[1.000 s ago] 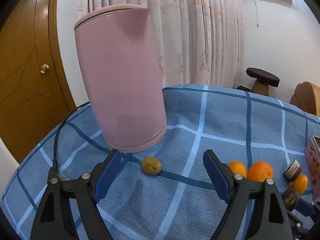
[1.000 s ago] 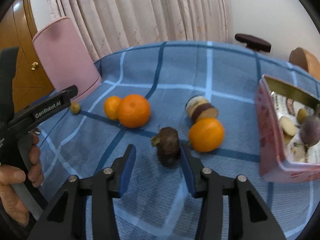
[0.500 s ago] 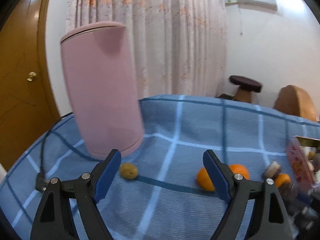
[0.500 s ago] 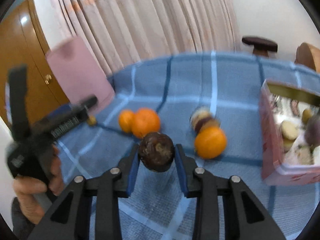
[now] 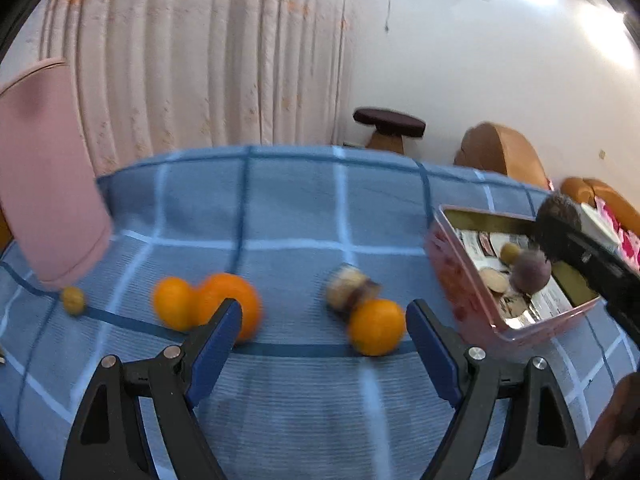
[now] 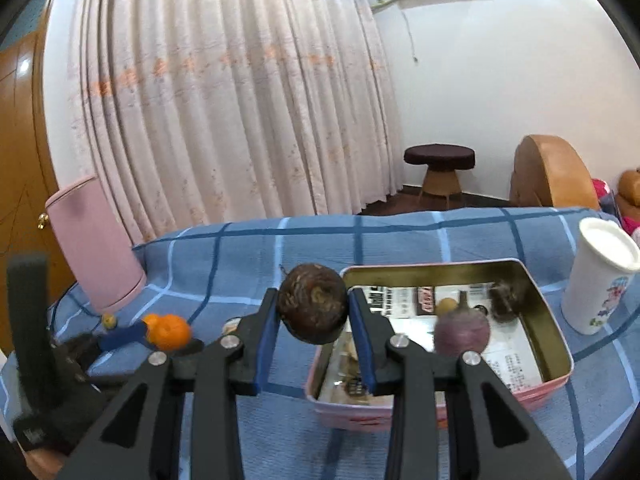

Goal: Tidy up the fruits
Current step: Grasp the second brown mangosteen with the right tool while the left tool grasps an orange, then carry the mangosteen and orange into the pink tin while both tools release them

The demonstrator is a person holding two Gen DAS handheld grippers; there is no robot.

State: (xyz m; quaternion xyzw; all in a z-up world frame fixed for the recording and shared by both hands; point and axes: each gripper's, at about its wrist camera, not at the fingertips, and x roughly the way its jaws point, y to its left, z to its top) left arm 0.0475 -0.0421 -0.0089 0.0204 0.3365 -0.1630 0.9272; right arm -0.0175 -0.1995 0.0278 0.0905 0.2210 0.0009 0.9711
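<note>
My right gripper [image 6: 313, 312] is shut on a dark brown round fruit [image 6: 312, 307], held in the air at the left rim of the pink tin [image 6: 558, 332]. In the tin lie a purple fruit [image 6: 462, 331] and other small pieces. In the left wrist view my left gripper [image 5: 324, 332] stands open above the blue checked cloth, nothing between its fingers. Ahead of it lie one orange [image 5: 376, 326] with a brown-and-cream piece [image 5: 350, 289] behind it, two oranges [image 5: 228, 306] touching further left, and a small yellow-green fruit [image 5: 73, 300]. The held fruit [image 5: 558, 216] shows over the tin [image 5: 452, 264] there.
A tall pink cylinder [image 5: 44, 176] stands at the table's left with a dark cable at its foot. A white cup [image 6: 598, 276] stands right of the tin. Beyond the table are a curtain, a stool [image 6: 440, 168] and a wooden chair.
My right gripper closed on the brown fruit, lifted it off the cloth and carried it right to the tin. My left gripper swung right, from the pink cylinder toward the oranges, staying open.
</note>
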